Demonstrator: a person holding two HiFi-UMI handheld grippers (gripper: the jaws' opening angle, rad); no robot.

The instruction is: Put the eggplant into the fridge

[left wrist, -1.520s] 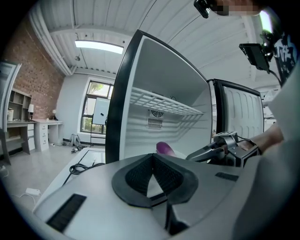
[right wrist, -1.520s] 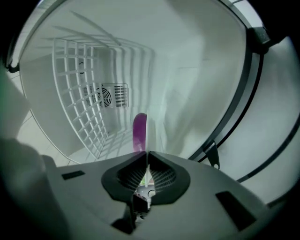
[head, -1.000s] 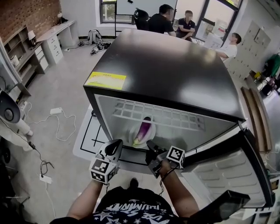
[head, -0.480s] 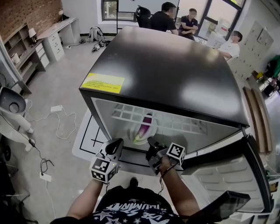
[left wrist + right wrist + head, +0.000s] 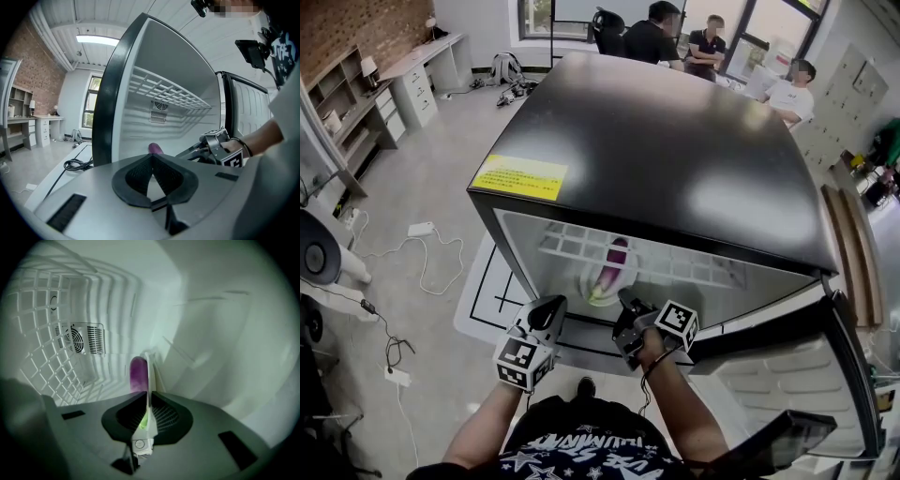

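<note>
Little has shifted since a second ago: right claw (image 5: 624,303) stays pinched on rim of white plate (image 5: 587,285) carrying eggplant (image 5: 614,264), just inside fridge (image 5: 675,141) mouth; left claw (image 5: 551,307) closed, empty, near-left; keep plate level, push farther in before letting go.

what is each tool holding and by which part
Right tool grips the white plate by its near rim, eggplant on it; left tool shut, empty.
</note>
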